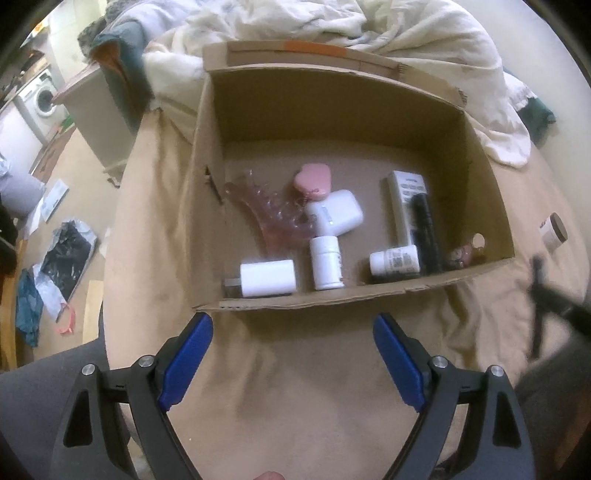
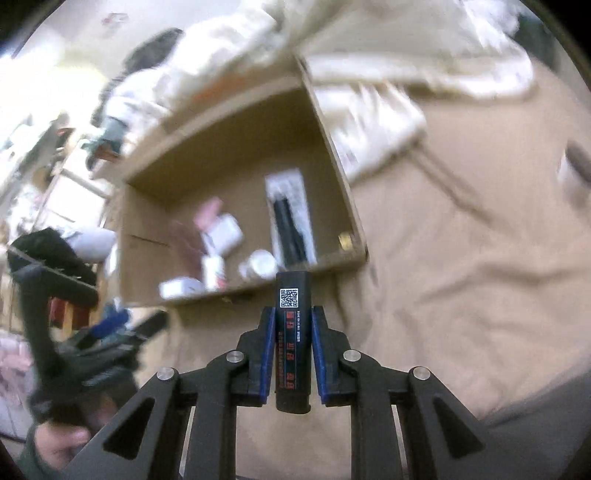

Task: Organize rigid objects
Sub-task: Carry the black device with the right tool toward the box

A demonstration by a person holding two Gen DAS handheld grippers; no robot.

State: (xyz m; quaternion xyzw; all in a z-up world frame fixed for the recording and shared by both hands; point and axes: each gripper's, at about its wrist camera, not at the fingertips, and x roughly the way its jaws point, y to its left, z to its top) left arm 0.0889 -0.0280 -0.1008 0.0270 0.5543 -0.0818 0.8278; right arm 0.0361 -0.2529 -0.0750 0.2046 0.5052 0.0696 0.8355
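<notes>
An open cardboard box (image 1: pixel 332 299) stands on the tan bedsheet and holds several items: a white charger (image 1: pixel 267 277), a white bottle (image 1: pixel 325 264), a white case (image 1: pixel 336 214), a pink heart-shaped case (image 1: pixel 312 179), a boxed black tube (image 1: pixel 413 212) and a small white jar (image 1: pixel 395 260). My left gripper (image 1: pixel 293 354) hangs open just in front of the box's near wall, nothing between its blue pads. My right gripper (image 2: pixel 293 321) is shut on a black tube with a QR code and red print (image 2: pixel 293 325), held above the sheet before the box (image 2: pixel 236 291). That view is blurred.
A small jar with a brown lid (image 1: pixel 554 232) lies on the sheet right of the box. A crumpled white duvet (image 1: pixel 369 33) is piled behind the box. The bed's left edge drops to a cluttered floor (image 1: pixel 62 258). A person's grey-clad leg (image 1: pixel 44 387) shows at the bottom left.
</notes>
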